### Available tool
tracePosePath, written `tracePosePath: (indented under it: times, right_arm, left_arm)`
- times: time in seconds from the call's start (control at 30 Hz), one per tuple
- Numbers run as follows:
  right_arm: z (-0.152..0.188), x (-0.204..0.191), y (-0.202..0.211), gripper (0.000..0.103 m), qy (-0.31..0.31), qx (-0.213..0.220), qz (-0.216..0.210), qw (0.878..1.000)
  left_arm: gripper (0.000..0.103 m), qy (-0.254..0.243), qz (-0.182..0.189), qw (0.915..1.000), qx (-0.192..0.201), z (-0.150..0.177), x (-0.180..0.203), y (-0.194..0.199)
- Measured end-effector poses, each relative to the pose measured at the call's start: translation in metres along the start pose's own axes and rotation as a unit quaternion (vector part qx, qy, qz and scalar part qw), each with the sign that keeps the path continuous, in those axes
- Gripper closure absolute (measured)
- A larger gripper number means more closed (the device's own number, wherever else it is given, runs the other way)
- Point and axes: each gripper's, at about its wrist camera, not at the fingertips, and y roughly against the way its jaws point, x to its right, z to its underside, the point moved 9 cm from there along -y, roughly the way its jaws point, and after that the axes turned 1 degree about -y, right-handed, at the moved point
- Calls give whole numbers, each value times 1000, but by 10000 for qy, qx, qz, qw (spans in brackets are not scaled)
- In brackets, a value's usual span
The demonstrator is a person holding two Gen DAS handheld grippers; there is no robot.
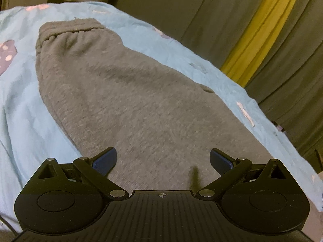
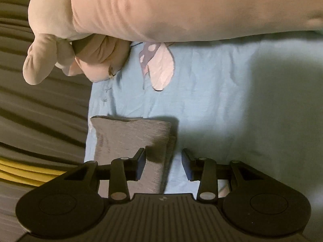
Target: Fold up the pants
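Grey sweatpants (image 1: 129, 92) lie flat on a light blue bed sheet (image 1: 18, 111), their elastic waistband (image 1: 76, 30) at the far end. My left gripper (image 1: 163, 153) hovers over the near part of the pants, its jaws wide open and empty. In the right wrist view a ribbed leg cuff of the pants (image 2: 129, 135) rests near the sheet's left edge. My right gripper (image 2: 163, 153) stands over it with the jaws apart; the cuff's right side lies below the gap, and neither pad presses on it.
A person's gloved hand (image 2: 97, 54) and pale sleeve (image 2: 181, 10) cross the top of the right wrist view, gripping a dark handle. Grey curtains with a yellow stripe (image 1: 262, 30) hang beyond the bed's edge. The sheet (image 2: 222, 100) carries printed patches.
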Motion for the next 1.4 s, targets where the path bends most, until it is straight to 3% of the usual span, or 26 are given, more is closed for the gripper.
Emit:
tracePosePath:
  times: [0.17, 0.2, 0.23, 0.3, 0.4, 0.53, 0.6, 0.7, 0.83, 0.93, 0.97, 1.07, 1.1, 1.13, 1.17, 1.2, 1.27, 1.33, 1.37, 1.4]
  right_arm:
    - [-7, -9, -18, 65, 112, -114, -46, 9999]
    - [-7, -10, -18, 72, 149, -101, -28, 9998]
    - [-8, -12, -21, 86, 197, -97, -1, 9998]
    - [-6, -12, -18, 88, 235, -80, -71, 9997]
    - [-8, -8, -19, 81, 176, -40, -90, 9998]
    - [-15, -6, -24, 59, -184, 117, -385, 9990]
    - [-14, -12, -27, 59, 89, 86, -295, 9995]
    - [-12, -24, -29, 86, 715, 104, 176, 9972]
    - [-10, -51, -23, 92, 1394, 229, 426, 9891]
    - [19, -126, -1, 92, 2964, 657, 122, 9527]
    - [42, -158, 8, 92, 3558, 750, -134, 9314]
    - [141, -231, 33, 92, 4992, 409, -1328, 8552]
    - [182, -243, 41, 92, 5417, 143, -1768, 8217]
    - [213, -246, 43, 92, 5708, -97, -2022, 7958]
    - [253, -243, 43, 92, 6059, -461, -2238, 7621]
    - [284, -235, 38, 92, 6294, -780, -2304, 7380]
    - [340, -201, 14, 92, 6607, -1502, -2041, 7066]
    - [377, -159, -17, 92, 6828, -2158, -1412, 6836]
    - [387, -146, -26, 91, 6884, -2322, -1140, 6777]
    - [388, -150, -25, 91, 6878, -2183, -1186, 6820]
  left_arm:
    - [1, -44, -55, 10000, -28, 0, 0, -2]
    - [1, -66, -67, 10000, -27, 1, 1, -2]
    - [1, -83, -74, 9999, -26, 1, 1, -2]
    - [1, -76, -71, 9999, -28, 1, 1, -2]
    - [1, -44, -64, 10000, -32, 1, 0, -3]
    - [1, -74, -95, 9999, -39, 1, 0, -4]
    - [1, -88, -109, 9999, -36, 1, 1, -4]
    - [1, -88, -125, 9999, -34, 1, 1, -5]
    - [1, -29, -98, 9999, -20, 1, 0, -4]
    - [1, 49, -103, 9999, 55, -2, -2, -2]
    - [1, 79, -116, 9998, 107, -3, -3, 0]
    - [1, 202, -206, 9991, 318, -9, -8, 6]
    - [1, 262, -213, 9987, 386, -11, -10, 8]
    - [1, 327, -227, 9983, 434, -12, -12, 10]
    - [1, 396, -243, 9979, 461, -13, -14, 12]
    - [1, 454, -238, 9976, 457, -13, -16, 12]
    - [1, 516, -190, 9976, 429, -13, -17, 13]
    - [1, 477, -172, 9979, 410, -12, -16, 12]
    - [1, 423, -164, 9982, 388, -12, -14, 12]
    - [1, 356, -146, 9986, 363, -11, -12, 11]
